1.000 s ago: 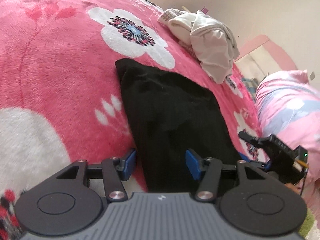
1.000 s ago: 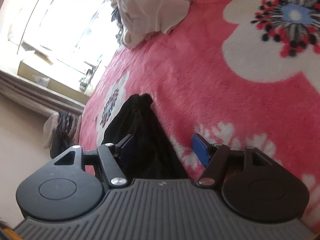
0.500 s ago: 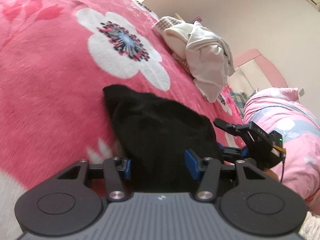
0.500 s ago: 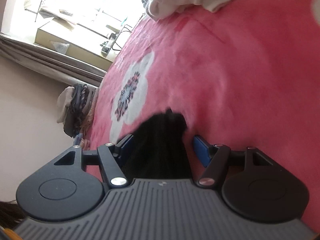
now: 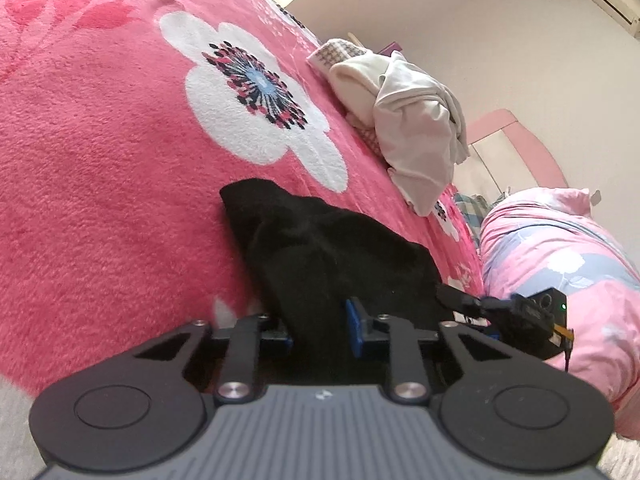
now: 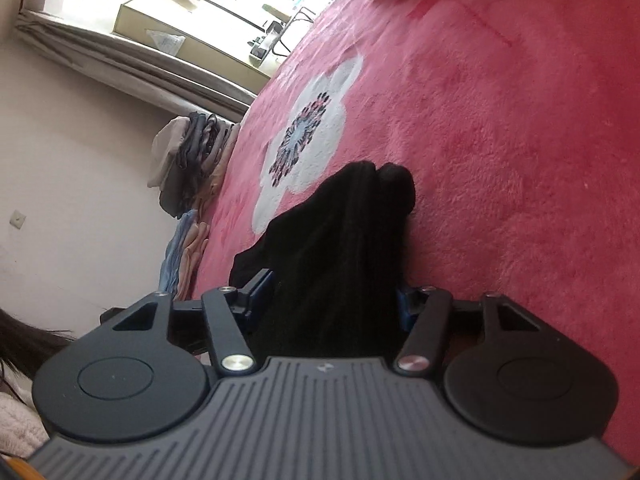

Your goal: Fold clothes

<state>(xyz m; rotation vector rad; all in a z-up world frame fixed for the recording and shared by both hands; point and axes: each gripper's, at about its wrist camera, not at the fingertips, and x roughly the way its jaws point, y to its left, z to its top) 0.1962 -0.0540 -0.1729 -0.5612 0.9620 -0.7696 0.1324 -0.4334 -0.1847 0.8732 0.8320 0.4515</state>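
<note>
A black garment [image 5: 340,248] lies bunched on the pink flowered blanket [image 5: 100,140]. My left gripper [image 5: 318,328] is at its near edge, jaws closing, with a raised fold of the black cloth pinched between the blue pads. The right gripper [image 5: 500,312] shows at the garment's right edge in the left wrist view. In the right wrist view the black garment [image 6: 352,220] is gathered into ridges that fill the gap of my right gripper [image 6: 328,300], whose jaws are closing on it.
A heap of white clothes [image 5: 408,120] lies further back on the blanket. A rolled pink and blue quilt [image 5: 560,248] lies at the right. A stack of folded clothes [image 6: 192,168] sits at the bed's edge by the wall, below a bright window [image 6: 200,0].
Both grippers moved in onto the black garment's edges and narrowed their jaws. The cloth, flat a second ago, is now bunched and shorter between them.
</note>
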